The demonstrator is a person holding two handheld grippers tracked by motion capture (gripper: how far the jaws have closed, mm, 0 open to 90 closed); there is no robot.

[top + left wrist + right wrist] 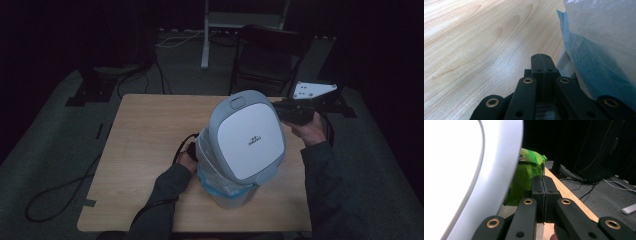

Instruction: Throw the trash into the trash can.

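Note:
A white and grey pedal bin point(227, 190) lined with a blue bag point(584, 57) stands near the table's front edge, its lid point(248, 137) tipped up towards me. My left gripper point(541, 55) rests low on the table beside the bin's left flank, jaws shut with nothing between them. My right gripper point(541, 178) reaches in behind the lid's upper right edge. Its jaws are closed, and a crumpled green wrapper point(525, 177) hangs at their tips, apparently pinched there. In the high view the lid hides the wrapper.
The light wooden table point(145, 130) has bare room to the left and behind the bin. A dark folding chair point(265, 55) and a white stand point(205, 35) are past the far edge. Cables point(60, 190) trail over the grey floor at the left.

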